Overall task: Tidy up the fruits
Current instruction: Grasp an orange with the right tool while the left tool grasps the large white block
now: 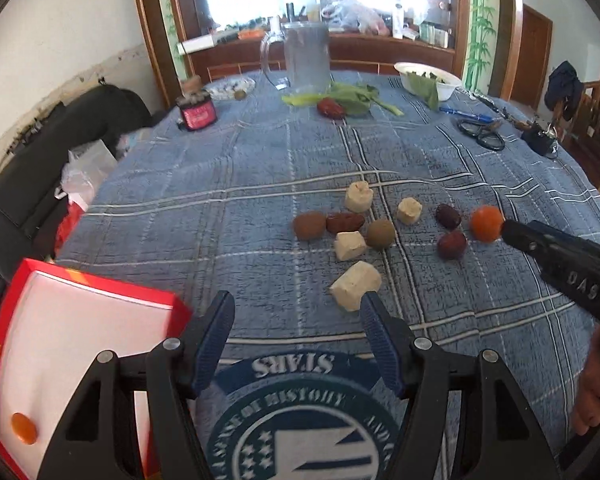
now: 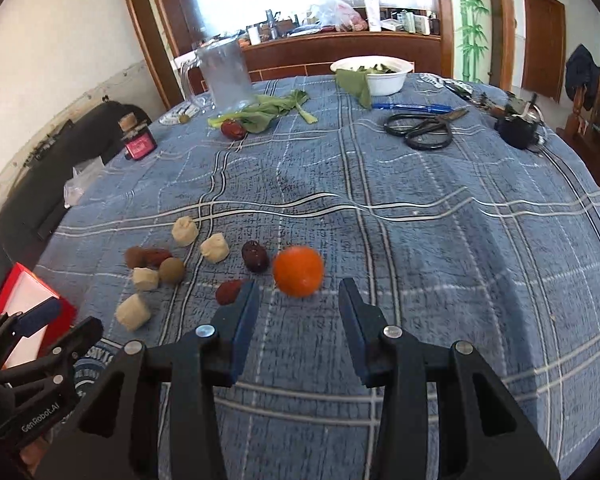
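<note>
On the blue checked tablecloth (image 1: pixel 260 184) lies a cluster of fruits: an orange mandarin (image 1: pixel 486 223) (image 2: pixel 298 270), dark red dates (image 1: pixel 448 216) (image 2: pixel 255 256), brown round fruits (image 1: pixel 380 233) (image 2: pixel 171 270) and several pale chunks (image 1: pixel 356 286) (image 2: pixel 133 312). A red box (image 1: pixel 76 344) (image 2: pixel 24 300) at the near left holds one small orange fruit (image 1: pixel 24 428). My left gripper (image 1: pixel 297 312) stands open just short of the nearest pale chunk, with nothing between its fingers. My right gripper (image 2: pixel 299 298) is open with the mandarin just ahead of its fingertips; its tip (image 1: pixel 512 229) touches or nearly touches the mandarin.
At the far side stand a glass pitcher (image 1: pixel 306 56), a white bowl of greens (image 1: pixel 428 78), loose leaves with a date (image 1: pixel 332 108), a pink jar (image 1: pixel 198 114), scissors (image 2: pixel 424 128) and a blue pen (image 2: pixel 412 107). A dark sofa (image 1: pixel 60 152) lies left of the table.
</note>
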